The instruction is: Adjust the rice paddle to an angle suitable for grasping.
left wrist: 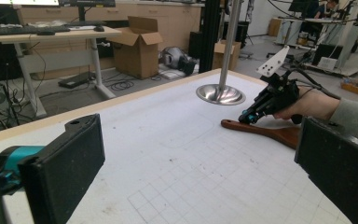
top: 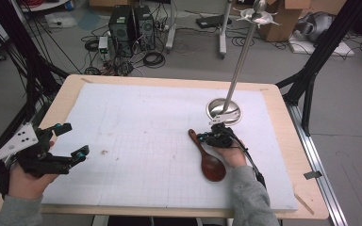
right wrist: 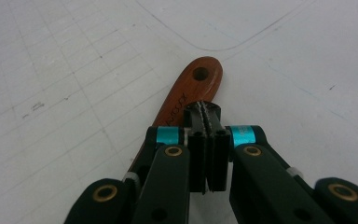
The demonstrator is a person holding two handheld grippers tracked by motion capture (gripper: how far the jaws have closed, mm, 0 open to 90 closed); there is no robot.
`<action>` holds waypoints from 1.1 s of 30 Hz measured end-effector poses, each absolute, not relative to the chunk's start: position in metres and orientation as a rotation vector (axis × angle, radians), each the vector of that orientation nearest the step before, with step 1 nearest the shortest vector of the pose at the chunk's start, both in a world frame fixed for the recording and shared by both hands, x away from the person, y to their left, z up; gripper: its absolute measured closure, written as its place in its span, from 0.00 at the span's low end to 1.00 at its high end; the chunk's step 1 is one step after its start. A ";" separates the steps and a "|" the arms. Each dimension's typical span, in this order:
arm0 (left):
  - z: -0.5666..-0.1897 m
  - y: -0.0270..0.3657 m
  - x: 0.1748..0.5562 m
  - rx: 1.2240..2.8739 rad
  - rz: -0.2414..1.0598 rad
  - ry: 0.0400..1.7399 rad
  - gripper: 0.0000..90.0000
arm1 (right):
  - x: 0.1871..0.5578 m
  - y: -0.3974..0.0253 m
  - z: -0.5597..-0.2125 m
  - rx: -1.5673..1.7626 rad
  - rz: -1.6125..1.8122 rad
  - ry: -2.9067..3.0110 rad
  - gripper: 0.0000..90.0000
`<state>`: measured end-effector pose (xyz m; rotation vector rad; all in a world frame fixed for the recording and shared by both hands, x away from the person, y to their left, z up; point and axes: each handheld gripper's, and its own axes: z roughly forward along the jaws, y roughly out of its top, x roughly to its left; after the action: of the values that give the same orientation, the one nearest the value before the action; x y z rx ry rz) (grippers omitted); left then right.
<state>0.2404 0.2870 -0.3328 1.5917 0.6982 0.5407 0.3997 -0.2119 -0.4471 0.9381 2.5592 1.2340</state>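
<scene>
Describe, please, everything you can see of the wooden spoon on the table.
The wooden spoon is dark reddish-brown and glossy, lying flat on the white gridded mat. Its oval bowl points toward the person; its handle end has a small hole. The right gripper, jaws closed together, sits over the handle near that end.

The worktop [top: 283, 141] is a pale wooden board covered by a white gridded mat [top: 146, 141], which leaves a wooden margin all round. On the mat, toward the worktop's far right corner, stands a round steel base [top: 224, 110] with a steel pole [top: 240, 61] rising from it. On the floor beyond the worktop's far edge are two black computer towers [top: 132, 23] among tangled cables [top: 153, 59]. Open cardboard boxes [top: 283, 19] sit on the floor past the far right corner. Black frame legs [top: 320, 52] stand just right of the worktop.
</scene>
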 end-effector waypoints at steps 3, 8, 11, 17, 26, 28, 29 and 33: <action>-0.333 0.287 0.241 1.591 0.540 0.698 0.02 | 0.399 -0.211 -0.447 0.938 1.240 2.559 0.99; -0.334 0.287 0.241 1.594 0.537 0.699 0.02 | 0.398 -0.206 -0.447 0.898 1.243 2.573 0.99; -0.333 0.287 0.241 1.592 0.534 0.698 0.02 | 0.397 -0.205 -0.446 0.887 1.230 2.574 0.99; -0.333 0.287 0.240 1.588 0.534 0.696 0.02 | 0.395 -0.202 -0.443 0.869 1.244 2.579 0.99; -0.334 0.289 0.240 1.586 0.536 0.704 0.02 | 0.396 -0.198 -0.445 0.867 1.213 2.607 1.00; -0.333 0.290 0.239 1.587 0.539 0.703 0.02 | 0.395 -0.197 -0.444 0.861 1.211 2.608 1.00; -0.333 0.290 0.239 1.587 0.539 0.703 0.02 | 0.395 -0.197 -0.444 0.861 1.211 2.608 1.00; -0.334 0.290 0.239 1.587 0.538 0.705 0.02 | 0.394 -0.190 -0.443 0.852 1.198 2.626 1.00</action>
<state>0.2394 0.2897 -0.3338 1.5872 0.7054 0.5379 0.3936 -0.1896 -0.4429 0.8522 2.6260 1.1976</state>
